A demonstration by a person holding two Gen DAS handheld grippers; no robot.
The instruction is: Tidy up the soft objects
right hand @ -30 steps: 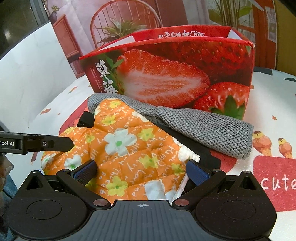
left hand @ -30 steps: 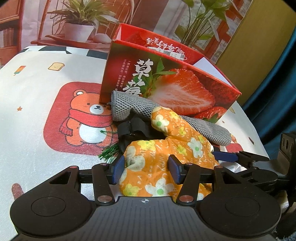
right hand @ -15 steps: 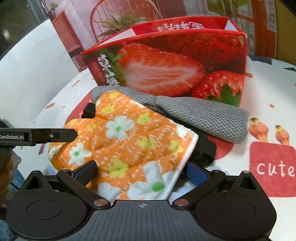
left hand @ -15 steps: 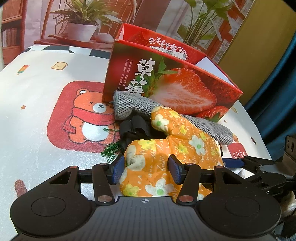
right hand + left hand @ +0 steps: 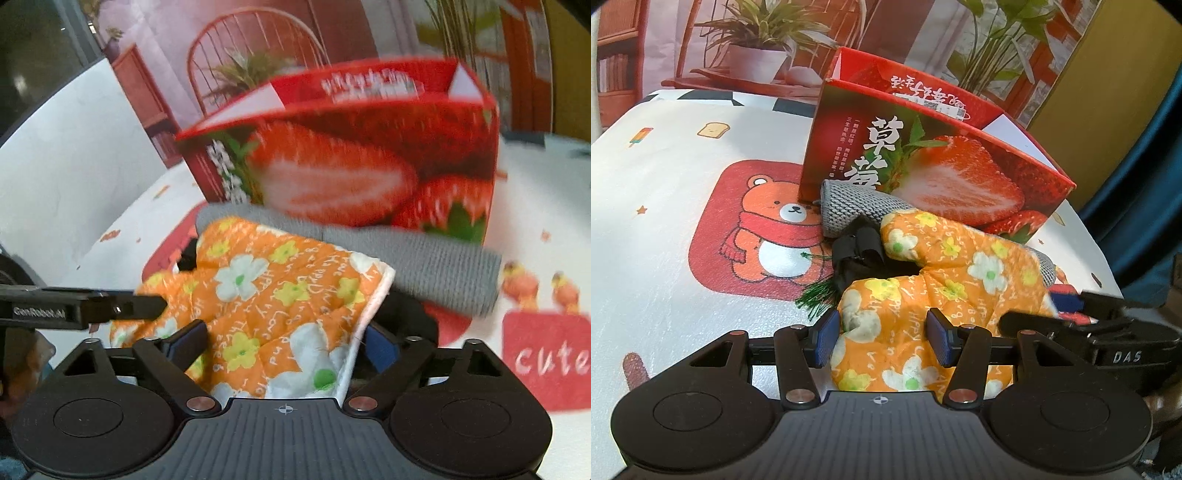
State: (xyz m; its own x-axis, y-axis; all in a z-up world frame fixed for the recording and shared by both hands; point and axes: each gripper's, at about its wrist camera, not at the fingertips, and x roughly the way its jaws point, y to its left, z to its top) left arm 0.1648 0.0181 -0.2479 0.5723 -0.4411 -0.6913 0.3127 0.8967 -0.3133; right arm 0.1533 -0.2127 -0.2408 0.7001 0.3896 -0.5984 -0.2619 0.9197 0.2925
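Bright warm light, left wrist view sharp, right wrist view motion-blurred, fisheye bending at edges, dark corners

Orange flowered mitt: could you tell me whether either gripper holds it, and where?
The left gripper clamps the orange mitt at its rounded end; the right gripper has just been closing around its cuff, not visibly pressing.

Left hand-held gripper [image 5: 882, 341]: pitched downward, blue pads [image 5: 824, 338] clamped on the near fold of the orange floral mitt [image 5: 945, 280], one pad at 9 o'clock of the fold, the other at 3 o'clock.

Right hand-held gripper [image 5: 284, 341]: also pitched downward, jaws have just been closing, the mitt's cuff end between them. Pad contact unclear under motion blur.

In the right wrist view the left unit's finger enters from 9 o'clock.
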